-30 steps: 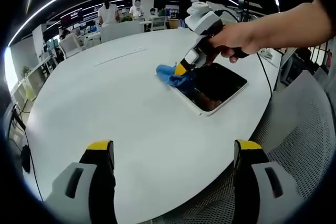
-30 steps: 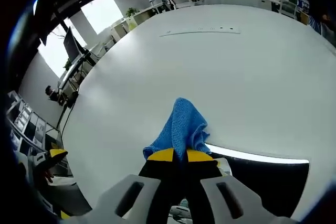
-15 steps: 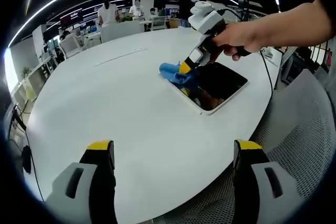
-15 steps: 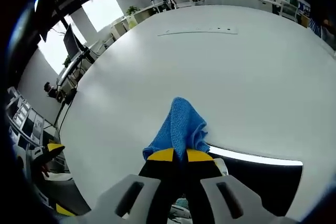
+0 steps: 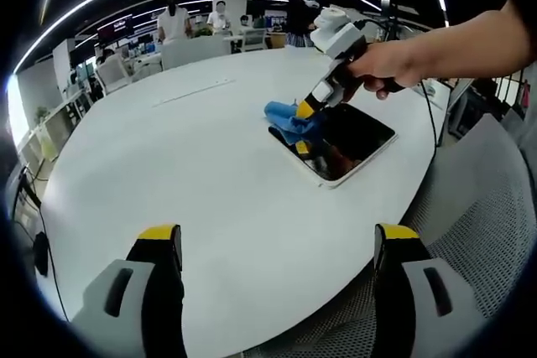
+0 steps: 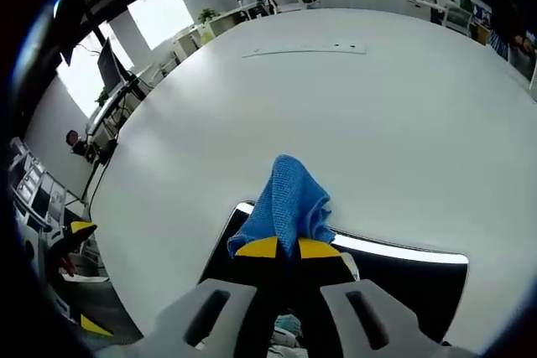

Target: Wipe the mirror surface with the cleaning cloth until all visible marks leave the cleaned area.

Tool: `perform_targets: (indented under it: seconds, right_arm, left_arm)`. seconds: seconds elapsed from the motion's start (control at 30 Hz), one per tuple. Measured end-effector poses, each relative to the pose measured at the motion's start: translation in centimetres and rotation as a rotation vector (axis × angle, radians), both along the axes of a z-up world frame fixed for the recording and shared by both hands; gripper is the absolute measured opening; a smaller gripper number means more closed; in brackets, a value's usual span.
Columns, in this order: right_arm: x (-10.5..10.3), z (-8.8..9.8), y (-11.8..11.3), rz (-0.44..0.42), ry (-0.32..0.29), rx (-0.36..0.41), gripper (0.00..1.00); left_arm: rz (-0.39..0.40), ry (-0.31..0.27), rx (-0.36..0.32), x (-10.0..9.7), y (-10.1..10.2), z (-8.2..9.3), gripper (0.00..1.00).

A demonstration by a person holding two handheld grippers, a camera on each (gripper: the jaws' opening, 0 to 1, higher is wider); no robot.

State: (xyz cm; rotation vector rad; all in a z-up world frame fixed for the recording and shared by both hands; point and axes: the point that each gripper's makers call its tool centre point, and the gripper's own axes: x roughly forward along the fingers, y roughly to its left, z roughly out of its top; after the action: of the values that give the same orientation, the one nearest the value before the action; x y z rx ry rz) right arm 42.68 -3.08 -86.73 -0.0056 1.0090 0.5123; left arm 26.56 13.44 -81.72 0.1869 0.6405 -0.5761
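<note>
A dark rectangular mirror [image 5: 351, 142] in a white frame lies flat on the round white table [image 5: 193, 173]. The blue cleaning cloth [image 5: 288, 118] rests on the mirror's far-left corner. My right gripper [image 5: 305, 111], held by a hand [image 5: 390, 60], is shut on the cloth and presses it down. In the right gripper view the cloth [image 6: 290, 199] bunches out ahead of the right gripper [image 6: 282, 247], with the mirror [image 6: 403, 281] dark beneath and on both sides. My left gripper [image 5: 277, 234] hovers open over the table's near edge, well short of the mirror.
A grey mesh chair [image 5: 482, 207] stands at the table's right edge. A black cable [image 5: 424, 119] runs past the mirror. A thin strip [image 5: 191, 90] lies on the far tabletop. People, desks and chairs are in the room beyond.
The right gripper has slid the cloth along the mirror's far-left edge, further from the left gripper. In the right gripper view more dark glass shows left of the cloth. The left gripper stayed put.
</note>
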Motion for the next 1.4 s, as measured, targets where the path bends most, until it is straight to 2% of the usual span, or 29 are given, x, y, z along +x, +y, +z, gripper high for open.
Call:
perform_targets:
  seconds: [0.63,0.87,1.0,1.17,1.4]
  right_arm:
    - [-0.2,0.0,-2.8,-0.023,0.009,-0.038,0.01]
    - [-0.2,0.0,-2.6,0.002,-0.024,-0.079,0.01]
    - [-0.3,0.1,-2.8,-0.04,-0.018,-0.043,0.0]
    - [-0.9,0.0,-2.4,-0.021,-0.034,-0.076,0.0]
    - [-1.6,-0.1,-2.6,-0.029,-0.034,-0.065,0.0]
  left_arm:
    - [-0.012,0.004,0.008,-0.1,-0.1,-0.1,0.95]
    - [-0.012,0.002,0.011,-0.1,-0.1,-0.1,0.94]
    - [-0.009,-0.001,0.012,-0.1,0.0,-0.1,0.94]
    - [-0.011,-0.002,0.017,-0.1,0.0,-0.1,0.94]
    - [-0.015,-0.002,0.021,-0.1,-0.1,-0.1,0.94]
